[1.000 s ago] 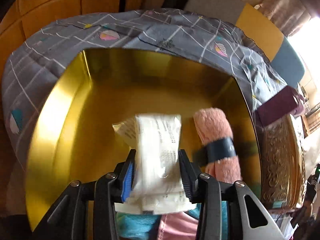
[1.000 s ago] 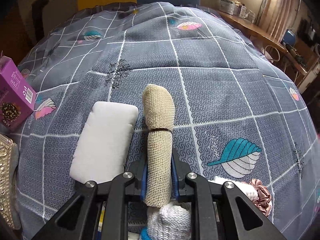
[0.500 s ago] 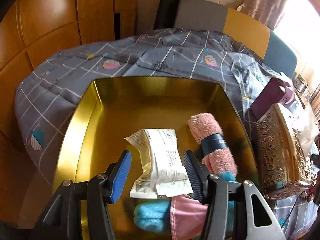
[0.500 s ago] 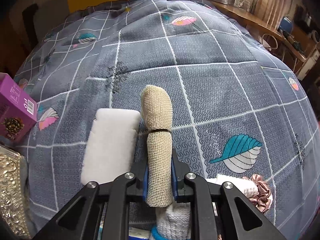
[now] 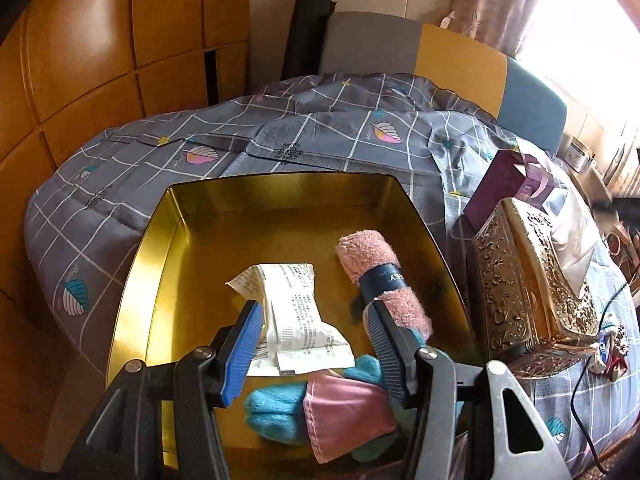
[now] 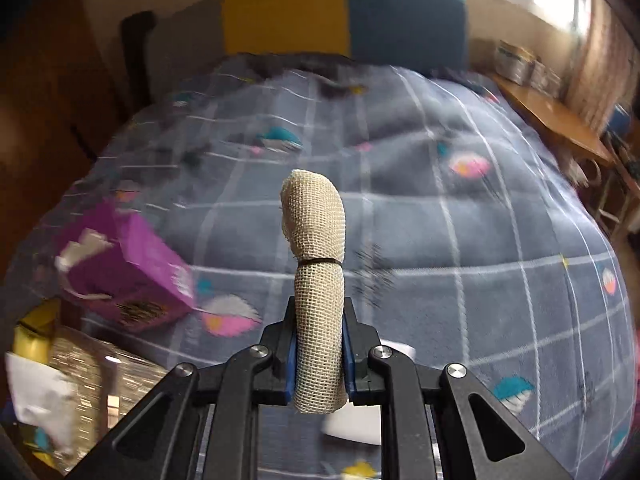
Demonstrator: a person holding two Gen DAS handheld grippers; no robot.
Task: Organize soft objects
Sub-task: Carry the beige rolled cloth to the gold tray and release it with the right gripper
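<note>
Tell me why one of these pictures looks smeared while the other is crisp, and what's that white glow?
Right wrist view: the bedspread and purple box are streaked by motion blur, while the beige mesh roll clamped in the right hand-held gripper stays sharp. Left wrist view: crisp, but the window is blown out white, and the fisheye lens bends the gold tin.

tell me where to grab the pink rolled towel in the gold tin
Grip the pink rolled towel across its dark paper band, coming from above with the tongs straddling its width. The band keeps the roll tight, and the tin walls block a sideways approach.
</note>
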